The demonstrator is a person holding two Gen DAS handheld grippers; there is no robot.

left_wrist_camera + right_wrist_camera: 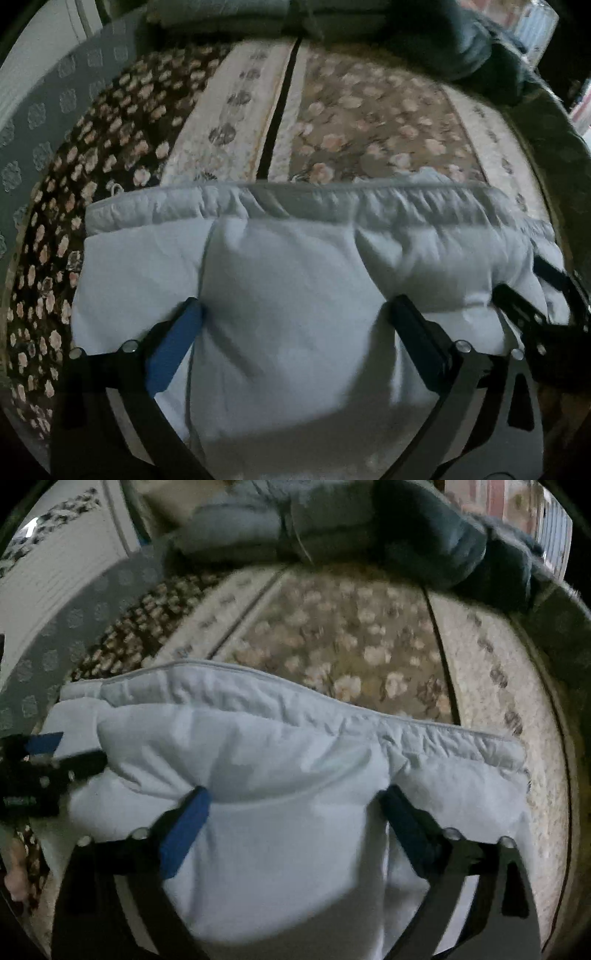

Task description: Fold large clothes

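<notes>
A pale blue garment (288,280) with an elastic waistband (295,203) lies folded on a floral bedspread; it also shows in the right wrist view (280,760). My left gripper (295,314) is open, its blue-padded fingers (177,339) wide apart and resting over the cloth. My right gripper (295,801) is open too, fingers (188,823) spread over the garment's right part. The right gripper shows at the right edge of the left wrist view (535,317), and the left gripper at the left edge of the right wrist view (48,768).
The floral bedspread (369,122) has brown and cream stripes. Grey pillows (221,14) and a dark blanket (461,539) lie at the far side. A grey patterned sheet (48,110) runs along the left.
</notes>
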